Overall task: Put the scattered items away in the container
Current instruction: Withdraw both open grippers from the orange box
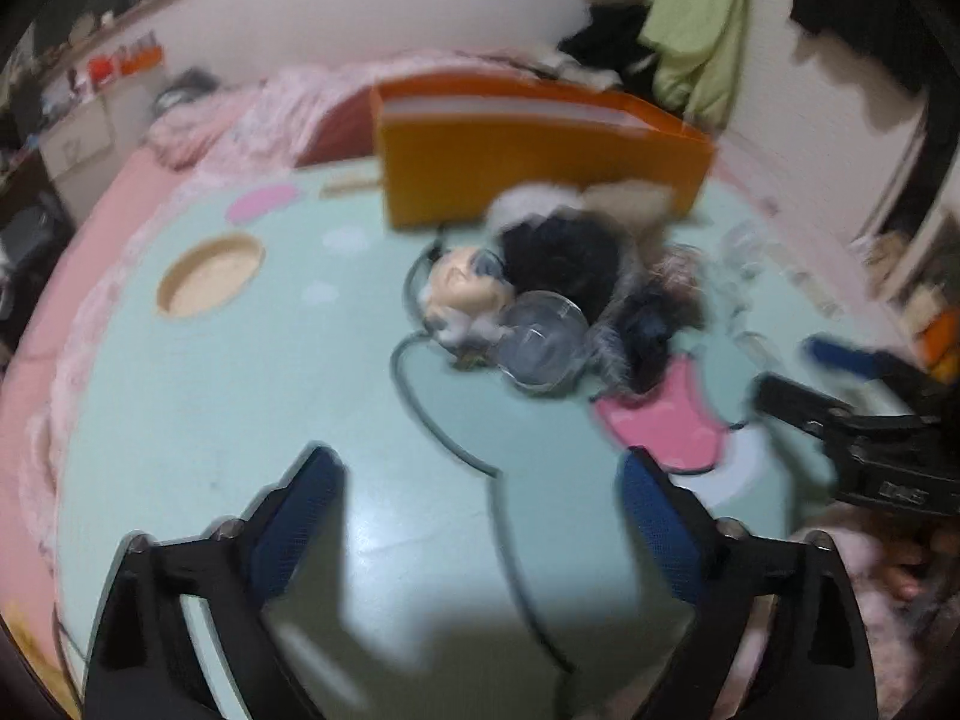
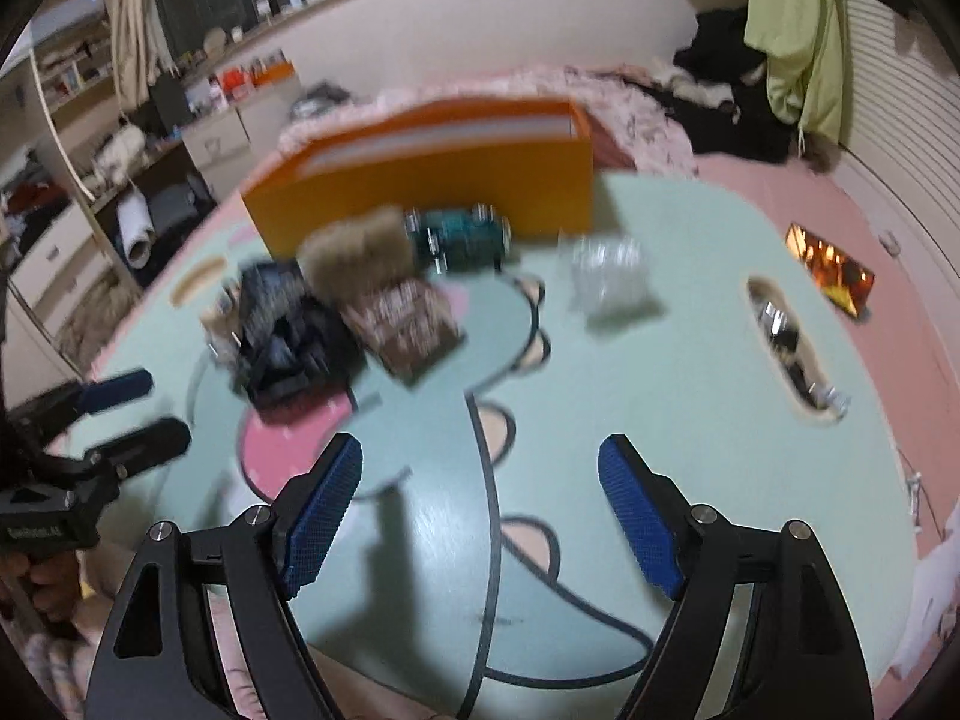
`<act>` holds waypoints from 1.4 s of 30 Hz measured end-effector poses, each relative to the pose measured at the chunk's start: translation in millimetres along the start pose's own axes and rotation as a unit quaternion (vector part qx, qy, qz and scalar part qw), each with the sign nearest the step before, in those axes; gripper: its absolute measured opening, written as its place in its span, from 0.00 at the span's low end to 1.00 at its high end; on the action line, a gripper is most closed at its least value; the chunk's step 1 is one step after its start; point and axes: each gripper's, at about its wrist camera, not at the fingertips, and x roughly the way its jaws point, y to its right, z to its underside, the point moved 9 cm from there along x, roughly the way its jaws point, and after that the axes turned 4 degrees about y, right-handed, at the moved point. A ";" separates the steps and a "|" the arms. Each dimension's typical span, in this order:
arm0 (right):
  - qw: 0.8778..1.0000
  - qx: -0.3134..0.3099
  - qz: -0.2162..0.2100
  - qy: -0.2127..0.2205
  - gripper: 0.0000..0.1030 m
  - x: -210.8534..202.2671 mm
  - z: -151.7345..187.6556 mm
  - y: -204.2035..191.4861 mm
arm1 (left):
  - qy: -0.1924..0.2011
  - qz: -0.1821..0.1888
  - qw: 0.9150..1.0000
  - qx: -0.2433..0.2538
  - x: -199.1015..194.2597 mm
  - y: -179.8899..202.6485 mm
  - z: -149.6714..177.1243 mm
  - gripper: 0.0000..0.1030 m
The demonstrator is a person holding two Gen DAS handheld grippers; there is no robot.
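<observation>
Nothing looks tidied yet: the scattered items sit in a loose heap on the mint-green mat, just in front of the orange container. In the heap are a doll head, a clear round case, a black furry piece, a brown patterned pouch and a clear plastic piece (motion blur hides finer detail). The left gripper and right gripper both stand wide and empty, short of the heap, so every item appears left to move
</observation>
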 end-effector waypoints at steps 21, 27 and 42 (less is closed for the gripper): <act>0.999 -0.031 0.033 0.001 1.00 8.2 6.6 -4.9 | 0.011 0.005 1.000 0.002 -5.7 2.5 4.3 1.00; 0.999 -0.033 0.029 0.000 1.00 8.6 7.3 -5.5 | 0.011 0.006 1.000 0.002 -5.2 2.3 3.9 1.00; 0.992 0.101 0.029 0.062 0.92 -29.0 -50.3 119.6 | 0.011 0.006 1.000 0.001 -2.7 -0.1 1.6 1.00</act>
